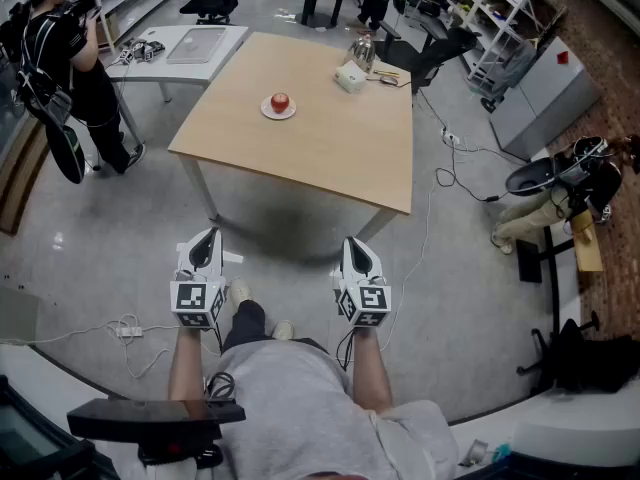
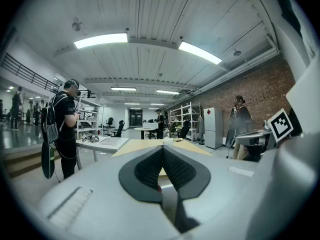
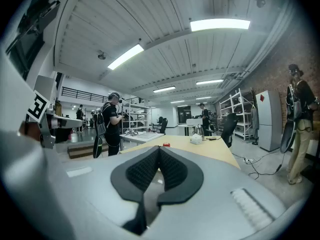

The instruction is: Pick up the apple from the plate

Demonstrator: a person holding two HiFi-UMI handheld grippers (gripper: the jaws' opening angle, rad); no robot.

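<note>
Two grippers hang low in front of us over the grey floor (image 1: 120, 238), well short of the table (image 1: 330, 158). Our left gripper (image 1: 208, 236) has its dark ribbed pads (image 2: 147, 168) pressed together at the tips, and its own view shows nothing caught between them. Our right gripper (image 1: 352, 244) is clamped tight in the same way, its pads meeting along a thin seam with nothing in their grip. Both point roughly level toward the table.

On the pale wooden tabletop, left of its middle and toward the far side, sits the apple (image 1: 280, 101). We see it as small, round and red, with a lighter glint on its upper side. Its stem is too small to tell. It rests in the middle of a small round white plate (image 1: 267, 111), whose rim shows all the way round the fruit. Apple and plate are well apart from both grippers. Further right, near the far edge, stand a white box (image 1: 350, 76) and just behind it a shiny metal kettle (image 1: 363, 52).

As for markings, we can make out bold black-and-white square patterns on the cube (image 1: 197, 301) of our left gripper and on the cube of our right one. Off to the right, a white cabinet (image 3: 262, 119) carries a small red mark too tiny to read.
</note>
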